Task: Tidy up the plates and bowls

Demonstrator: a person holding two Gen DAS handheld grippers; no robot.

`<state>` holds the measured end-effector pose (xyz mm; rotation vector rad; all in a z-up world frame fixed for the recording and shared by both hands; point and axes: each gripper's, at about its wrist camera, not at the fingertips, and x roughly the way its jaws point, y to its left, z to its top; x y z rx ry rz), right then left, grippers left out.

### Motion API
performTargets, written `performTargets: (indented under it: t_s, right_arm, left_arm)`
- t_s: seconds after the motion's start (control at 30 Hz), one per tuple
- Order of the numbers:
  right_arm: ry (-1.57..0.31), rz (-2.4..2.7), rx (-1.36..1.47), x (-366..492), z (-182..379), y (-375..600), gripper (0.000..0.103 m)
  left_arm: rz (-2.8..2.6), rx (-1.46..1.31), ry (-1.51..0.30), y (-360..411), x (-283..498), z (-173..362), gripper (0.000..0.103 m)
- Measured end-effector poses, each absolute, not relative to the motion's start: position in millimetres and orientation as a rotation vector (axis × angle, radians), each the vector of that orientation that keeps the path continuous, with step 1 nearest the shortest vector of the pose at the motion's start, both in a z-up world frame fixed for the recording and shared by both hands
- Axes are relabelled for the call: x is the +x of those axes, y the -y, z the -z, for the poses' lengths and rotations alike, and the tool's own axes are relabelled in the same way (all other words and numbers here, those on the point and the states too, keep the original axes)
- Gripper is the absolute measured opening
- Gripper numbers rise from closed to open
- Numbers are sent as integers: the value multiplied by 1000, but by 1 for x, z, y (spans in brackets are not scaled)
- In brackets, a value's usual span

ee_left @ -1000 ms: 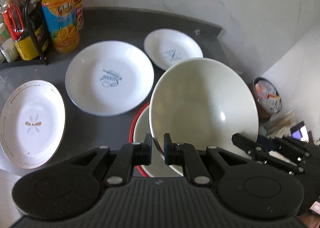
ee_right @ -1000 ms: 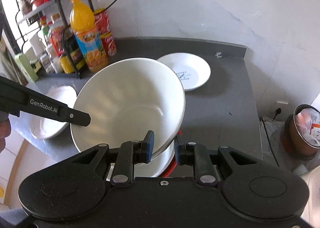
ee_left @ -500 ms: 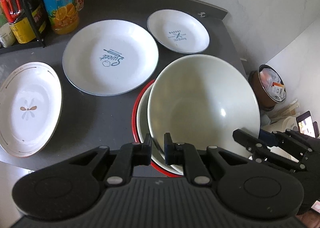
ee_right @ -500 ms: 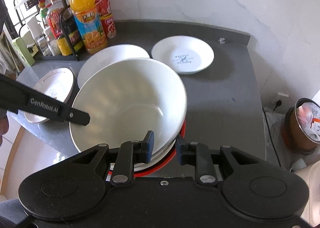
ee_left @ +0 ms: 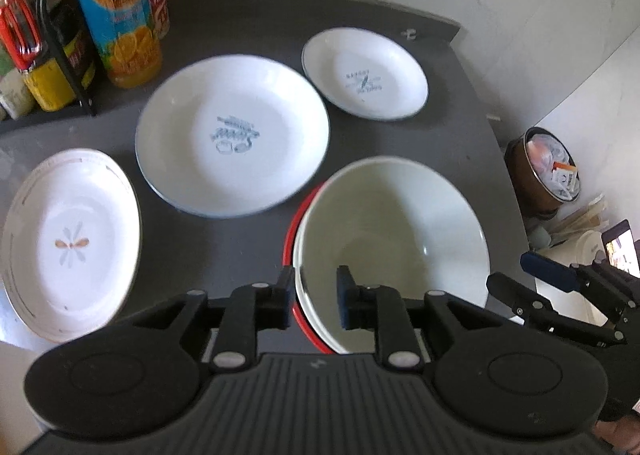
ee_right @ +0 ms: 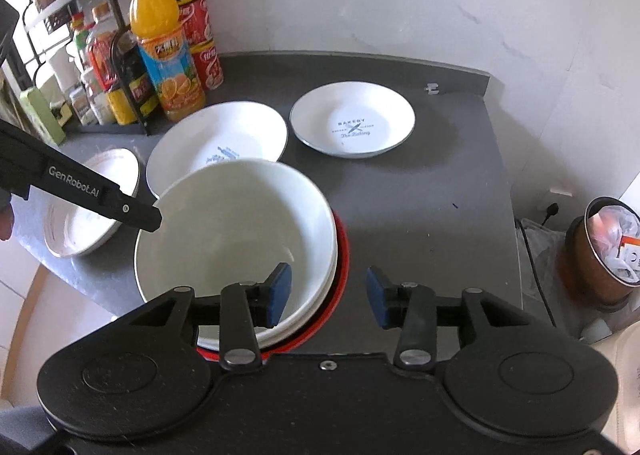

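Observation:
A large white bowl (ee_left: 388, 223) sits nested on a second white bowl inside a red-rimmed dish (ee_left: 289, 243) at the counter's near edge. My left gripper (ee_left: 314, 301) is open, its fingers on either side of the bowl's near rim without pinching it. In the right wrist view the same bowl (ee_right: 232, 231) lies on the red-rimmed dish (ee_right: 343, 251). My right gripper (ee_right: 328, 295) is open wide, one finger over the bowl and the other outside the rim. Beyond lie a large white plate (ee_left: 232, 143), a small white plate (ee_left: 364, 75) and an oval flower-patterned plate (ee_left: 72, 239).
An orange juice bottle (ee_left: 116, 15), red cans and a black rack of condiments (ee_right: 100, 67) stand at the back left. The dark counter (ee_right: 432, 199) ends at the right above a bin of rubbish (ee_right: 608, 247). The wall rises close behind the small plate (ee_right: 352, 123).
The white bowl came down from a tilted hold onto the stack in the red-rimmed dish. Both grippers then opened and let go of its rim.

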<state>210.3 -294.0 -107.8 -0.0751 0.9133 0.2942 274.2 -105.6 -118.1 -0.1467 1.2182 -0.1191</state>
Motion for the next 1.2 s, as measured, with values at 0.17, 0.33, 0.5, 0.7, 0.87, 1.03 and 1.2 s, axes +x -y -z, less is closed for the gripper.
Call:
performTargets:
  t_s: [0.17, 0.33, 0.5, 0.7, 0.87, 1.03, 1.2]
  right_arm:
    - [-889, -275, -9, 217, 99, 290, 51]
    - [-896, -268, 43, 226, 98, 276, 53]
    - [-911, -253, 82, 241, 91, 262, 57]
    - [-907, -176, 126, 264, 83, 239, 61]
    - [-940, -138, 208, 288, 92, 216, 61]
    - [-980, -112, 245, 307, 105, 190, 61]
    - [-1003, -79, 255, 319, 114, 176, 61]
  left_arm:
    - [114, -131, -1177, 97, 282, 109, 36]
    - [79, -123, -1159, 78, 290, 106, 48]
    - [60, -129, -1150, 48, 300, 107, 55]
    - [83, -140, -1144, 10, 323, 112, 58]
    - [84, -169, -1148, -15, 342, 122, 58]
    - [93, -170, -1153, -36, 356, 133, 58]
    - [112, -173, -1169, -51, 370, 144, 58]
